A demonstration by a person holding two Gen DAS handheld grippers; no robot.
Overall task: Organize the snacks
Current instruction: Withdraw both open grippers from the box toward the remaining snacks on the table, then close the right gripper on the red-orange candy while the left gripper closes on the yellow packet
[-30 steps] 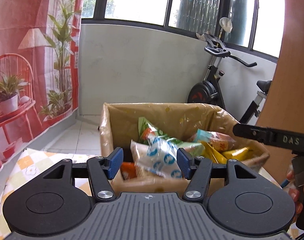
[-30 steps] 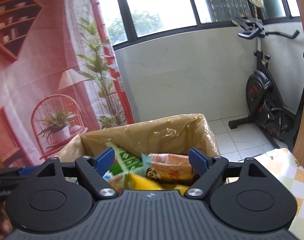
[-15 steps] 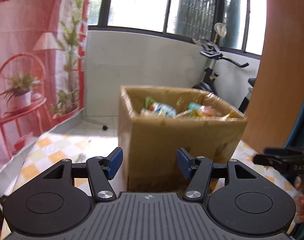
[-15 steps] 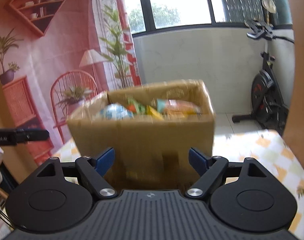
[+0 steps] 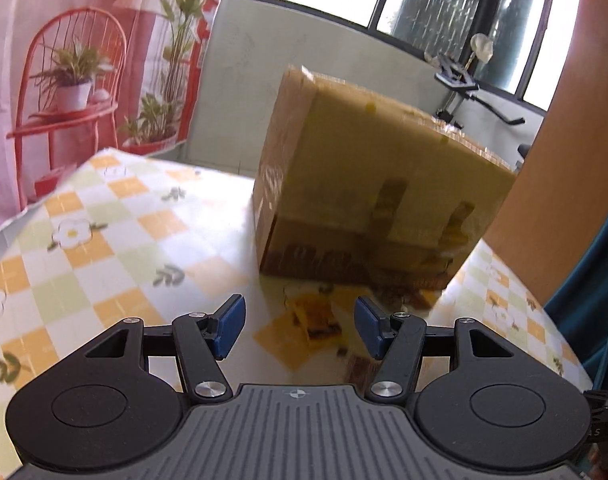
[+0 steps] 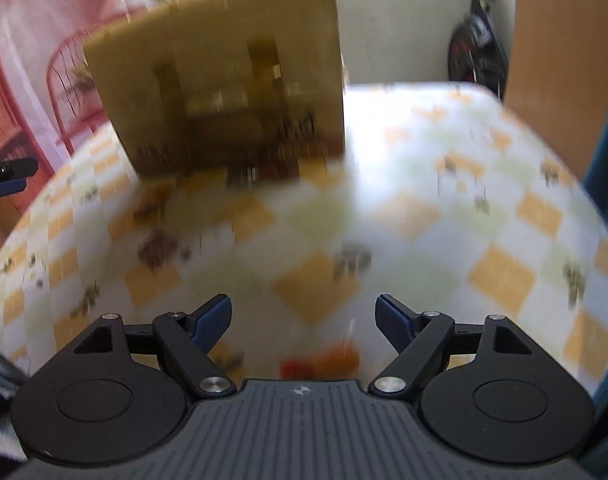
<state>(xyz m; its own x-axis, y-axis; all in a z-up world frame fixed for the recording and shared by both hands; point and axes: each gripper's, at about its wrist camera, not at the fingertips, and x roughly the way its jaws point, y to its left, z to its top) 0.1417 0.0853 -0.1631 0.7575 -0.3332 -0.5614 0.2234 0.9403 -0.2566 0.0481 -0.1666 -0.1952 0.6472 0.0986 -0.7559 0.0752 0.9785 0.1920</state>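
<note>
A brown cardboard box (image 5: 375,200) stands on the checkered tablecloth (image 5: 104,240); it also shows in the right wrist view (image 6: 224,80), blurred. Its opening and the snacks inside are hidden from this low angle. My left gripper (image 5: 300,328) is open and empty, low over the table in front of the box. My right gripper (image 6: 304,320) is open and empty, further back from the box. A blurred red-orange thing (image 6: 319,362) lies on the table just under the right gripper; I cannot tell what it is.
A wooden panel (image 5: 563,160) rises right of the box. A printed red backdrop (image 5: 64,60) hangs on the left. An exercise bike (image 6: 479,52) stands behind the table. The left gripper's tip (image 6: 4,176) shows at the right view's left edge.
Both grippers have pulled back and dropped from above the box to low over the table. The snacks inside the box are no longer in view. Both stay open.
</note>
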